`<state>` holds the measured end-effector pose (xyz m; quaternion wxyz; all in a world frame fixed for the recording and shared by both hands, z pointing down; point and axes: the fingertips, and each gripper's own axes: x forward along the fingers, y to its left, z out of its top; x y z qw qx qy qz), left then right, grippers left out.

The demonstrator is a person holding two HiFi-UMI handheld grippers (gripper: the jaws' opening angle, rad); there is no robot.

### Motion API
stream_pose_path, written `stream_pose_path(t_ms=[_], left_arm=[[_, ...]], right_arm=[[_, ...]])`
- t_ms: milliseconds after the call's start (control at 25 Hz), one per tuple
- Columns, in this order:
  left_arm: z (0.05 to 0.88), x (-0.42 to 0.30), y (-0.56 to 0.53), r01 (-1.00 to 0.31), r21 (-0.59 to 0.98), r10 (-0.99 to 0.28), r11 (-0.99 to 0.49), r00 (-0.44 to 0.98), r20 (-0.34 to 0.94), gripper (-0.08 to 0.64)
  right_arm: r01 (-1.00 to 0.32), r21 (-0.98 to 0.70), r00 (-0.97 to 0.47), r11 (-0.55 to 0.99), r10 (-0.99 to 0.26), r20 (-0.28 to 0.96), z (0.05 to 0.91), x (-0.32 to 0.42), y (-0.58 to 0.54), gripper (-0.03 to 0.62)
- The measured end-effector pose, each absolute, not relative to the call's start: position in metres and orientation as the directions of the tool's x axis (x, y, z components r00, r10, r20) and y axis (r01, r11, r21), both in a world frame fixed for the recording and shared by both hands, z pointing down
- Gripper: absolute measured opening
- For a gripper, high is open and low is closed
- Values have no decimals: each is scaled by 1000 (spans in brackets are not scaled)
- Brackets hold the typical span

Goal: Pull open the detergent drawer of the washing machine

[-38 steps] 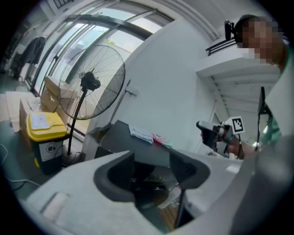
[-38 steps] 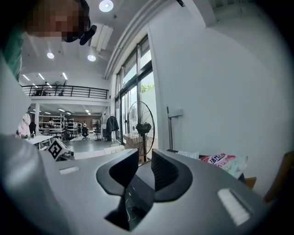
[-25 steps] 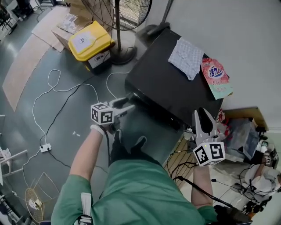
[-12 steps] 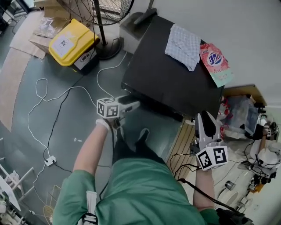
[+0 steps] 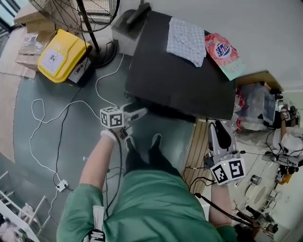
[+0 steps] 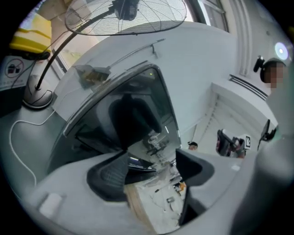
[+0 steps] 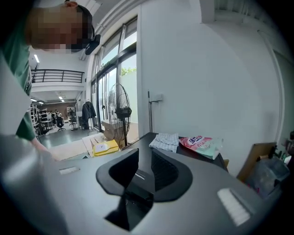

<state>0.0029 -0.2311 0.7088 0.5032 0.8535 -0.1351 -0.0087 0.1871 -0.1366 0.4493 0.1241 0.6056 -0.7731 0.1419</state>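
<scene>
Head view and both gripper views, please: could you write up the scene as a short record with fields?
machine: black-topped washing machine, in front of the person
on top: white checked cloth beside a pink detergent pouch
floor: yellow-lidded box, standing fan
left tool: at the machine's front edge; jaws apart and just been opening, gripping nothing
right tool: off the machine's right front corner; jaws slightly apart, empty
detergent drawer: cannot be made out in any view

The black washing machine top (image 5: 175, 80) carries a checked cloth (image 5: 186, 41) and what looks like a pink detergent pouch (image 5: 223, 56). The grey floor (image 5: 57, 137) bears a yellow box (image 5: 60, 55) and a white cable (image 5: 45, 113).
</scene>
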Motion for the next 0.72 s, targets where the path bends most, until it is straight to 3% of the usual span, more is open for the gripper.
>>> stream_pose_path(t_ms=[480, 720], left_arm=[[718, 11, -232, -192, 880, -234, -434, 968, 95, 328], [714, 27, -238, -127, 892, -234, -433, 972, 25, 379]], right_arm=[[-980, -41, -194, 193, -904, 380, 452, 185, -116, 87], [-977, -24, -203, 210, -900, 386, 450, 185, -102, 87]])
